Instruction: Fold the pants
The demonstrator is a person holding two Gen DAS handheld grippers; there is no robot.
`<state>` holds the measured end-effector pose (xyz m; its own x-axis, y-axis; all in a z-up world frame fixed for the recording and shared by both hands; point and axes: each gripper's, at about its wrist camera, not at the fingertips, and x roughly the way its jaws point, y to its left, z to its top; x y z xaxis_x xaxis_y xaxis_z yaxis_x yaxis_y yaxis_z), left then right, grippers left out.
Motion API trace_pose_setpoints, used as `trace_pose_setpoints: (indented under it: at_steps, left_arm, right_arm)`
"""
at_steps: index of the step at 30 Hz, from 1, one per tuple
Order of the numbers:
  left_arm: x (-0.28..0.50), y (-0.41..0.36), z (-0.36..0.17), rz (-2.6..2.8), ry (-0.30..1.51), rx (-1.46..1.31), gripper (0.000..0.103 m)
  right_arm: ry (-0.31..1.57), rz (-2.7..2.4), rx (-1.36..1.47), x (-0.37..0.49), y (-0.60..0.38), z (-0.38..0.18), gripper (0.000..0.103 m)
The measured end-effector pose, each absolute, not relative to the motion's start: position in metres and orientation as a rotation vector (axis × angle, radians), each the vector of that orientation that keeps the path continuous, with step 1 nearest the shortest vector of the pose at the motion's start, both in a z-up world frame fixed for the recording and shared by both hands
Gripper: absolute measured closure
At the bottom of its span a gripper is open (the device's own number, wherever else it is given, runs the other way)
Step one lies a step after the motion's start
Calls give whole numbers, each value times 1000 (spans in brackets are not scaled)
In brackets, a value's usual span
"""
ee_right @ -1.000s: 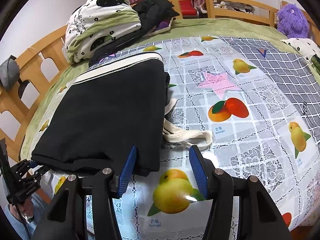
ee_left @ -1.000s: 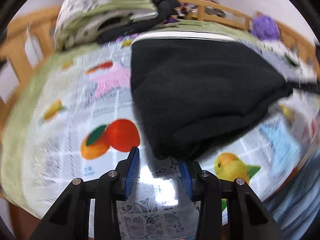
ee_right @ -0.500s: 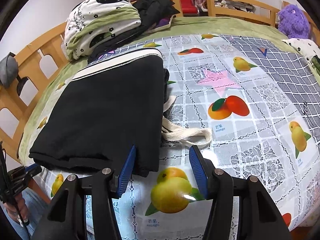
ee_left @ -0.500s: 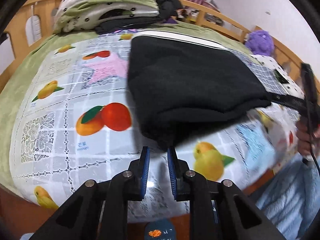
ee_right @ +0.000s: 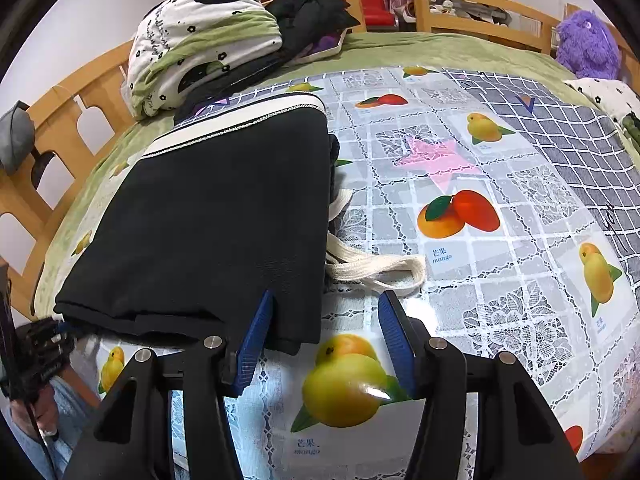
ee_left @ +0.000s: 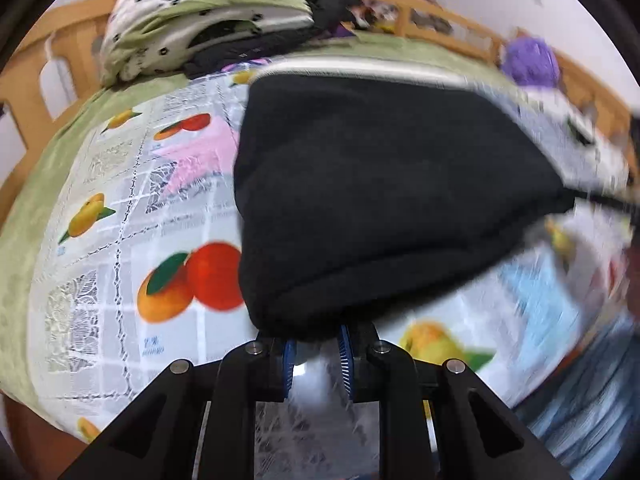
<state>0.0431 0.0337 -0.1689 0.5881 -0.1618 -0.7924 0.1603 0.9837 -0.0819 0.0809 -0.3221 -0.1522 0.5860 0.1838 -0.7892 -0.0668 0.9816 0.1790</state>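
A left gripper [ee_left: 316,354] that stood wide a second ago now has its blue pads [ee_left: 289,356] drawn nearly together at the near corner of the black pants [ee_left: 384,200], the lowest fold of cloth bulging down over their tips. Blur hides whether fabric is truly pinched between them; from the narrow gap, the jaws read as all but closed, probably on that corner. The hand has also pushed back in toward the cloth after pulling away half a second earlier, so the corner that lay just ahead of the pads now meets them.

The right gripper [ee_right: 328,336] has not stirred: its jaws stand half apart and hold nothing, the left pad lapping over the opposite near corner of the pants [ee_right: 216,220], the right pad over bare tablecloth [ee_right: 500,280].

Just beyond it, to its right, a cream drawstring [ee_right: 376,272] trails out from the side of the garment. Farther ahead the pants lie as a flat, already-doubled rectangle, white waistband [ee_right: 240,120] at the far end. Behind that sit a heap of bedding [ee_right: 204,44] and, far right, a purple plush toy [ee_right: 586,46].

The closing likely signals the next fold, near edge carried up toward the waistband, once the right side also takes hold.
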Motion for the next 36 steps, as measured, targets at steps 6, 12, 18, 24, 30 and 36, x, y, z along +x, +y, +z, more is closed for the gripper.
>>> trace_pose_setpoints:
  at_steps: [6, 12, 18, 24, 30, 36]
  left_arm:
    - [50, 47, -179, -119, 906, -87, 85]
    - [40, 67, -174, -115, 880, -235, 85]
    - [55, 66, -189, -60, 927, -249, 74]
    - [58, 67, -181, -95, 879, -287, 92]
    - [48, 92, -166, -74, 817, -303, 90]
    - [53, 108, -190, -63, 991, -367, 64]
  right_arm:
    - [947, 156, 156, 82, -330, -157, 47]
    - [960, 181, 219, 85, -337, -164, 47]
    - [1001, 224, 322, 100, -335, -177, 39]
    - [1041, 356, 572, 125, -336, -202, 61]
    - [988, 430, 501, 111, -315, -183, 68]
    - [1053, 380, 418, 113, -302, -189, 49]
